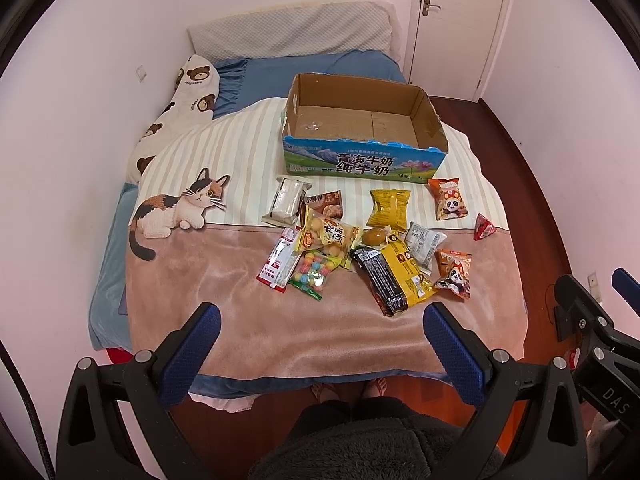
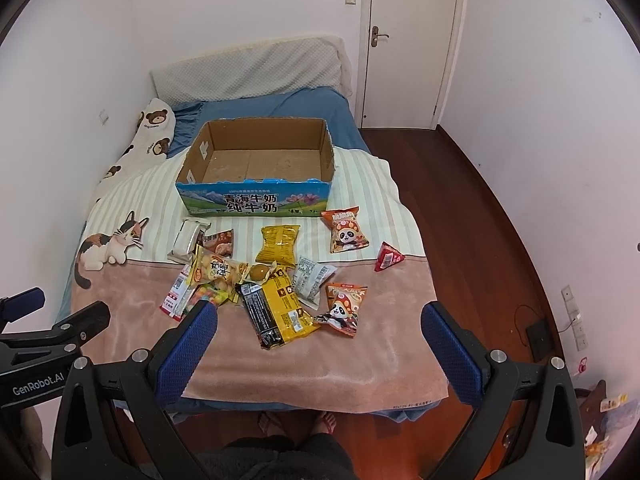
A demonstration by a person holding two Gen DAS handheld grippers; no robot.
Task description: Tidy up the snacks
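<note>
Several snack packets lie spread on the blanket in front of an empty cardboard box (image 1: pixel 362 126) (image 2: pixel 256 160). Among them are a yellow and black packet (image 1: pixel 394 276) (image 2: pixel 280 310), two orange panda bags (image 1: pixel 450 198) (image 2: pixel 347 229), a candy bag (image 1: pixel 312 274), a red and white sachet (image 1: pixel 280 260) and a small red triangle packet (image 1: pixel 484 227) (image 2: pixel 388 257). My left gripper (image 1: pixel 322 320) hangs open above the near edge of the bed, holding nothing. My right gripper (image 2: pixel 320 320) is likewise open and empty, to the left one's right.
A blanket with a cat picture (image 1: pixel 176 210) covers the bed, with a bear-print pillow (image 1: pixel 188 96) at the wall and a grey headboard cushion (image 2: pixel 256 68). A white door (image 2: pixel 412 40) and dark wood floor (image 2: pixel 460 208) lie right. A person's feet (image 2: pixel 296 420) stand at the bed's foot.
</note>
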